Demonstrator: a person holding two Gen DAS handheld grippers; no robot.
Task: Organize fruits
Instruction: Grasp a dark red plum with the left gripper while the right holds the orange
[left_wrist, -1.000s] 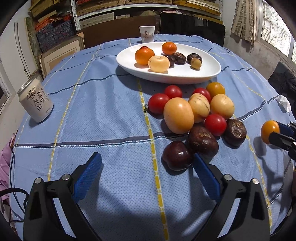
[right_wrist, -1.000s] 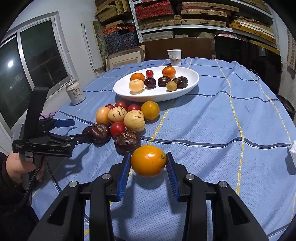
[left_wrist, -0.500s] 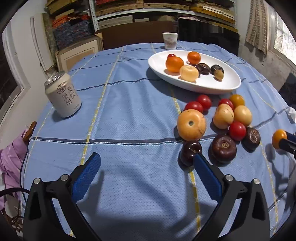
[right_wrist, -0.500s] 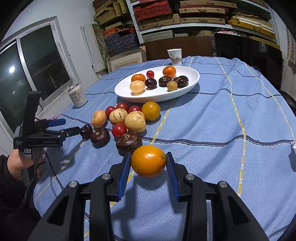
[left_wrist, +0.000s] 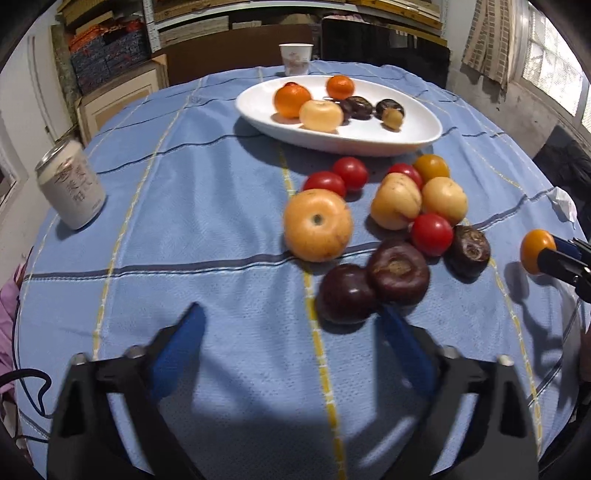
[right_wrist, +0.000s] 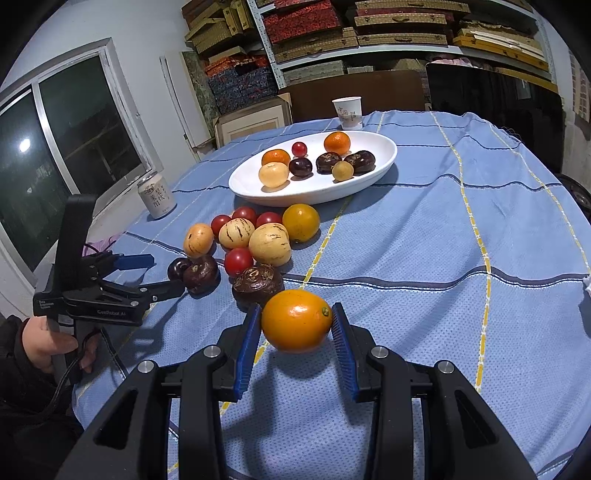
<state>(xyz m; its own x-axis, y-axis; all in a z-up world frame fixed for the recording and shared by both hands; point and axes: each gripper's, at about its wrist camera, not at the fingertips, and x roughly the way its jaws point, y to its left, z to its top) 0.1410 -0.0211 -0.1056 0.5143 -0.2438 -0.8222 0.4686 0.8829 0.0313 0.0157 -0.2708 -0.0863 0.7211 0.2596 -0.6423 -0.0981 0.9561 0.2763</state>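
Indoors, blue-clothed table (right_wrist: 424, 229), stacked shelves (right_wrist: 369, 33), perhaps boxes.

We hold two black grippers, the left gripper (right_wrist: 157, 275) and the right gripper (right_wrist: 295, 345). Both have blue bumpy pads (right_wrist: 246, 349) and round silver screws (right_wrist: 379, 351). Small white letters mark one side. Our sleeve (right_wrist: 14, 354) is black.

- A plate (right_wrist: 384, 162) holding fruits is set behind a cluster of loose fruits (right_wrist: 255, 243) on the tablecloth (right_wrist: 424, 240).
- A can (right_wrist: 156, 195) is placed left of them.
- A paper cup (right_wrist: 347, 112) is placed behind the plate.
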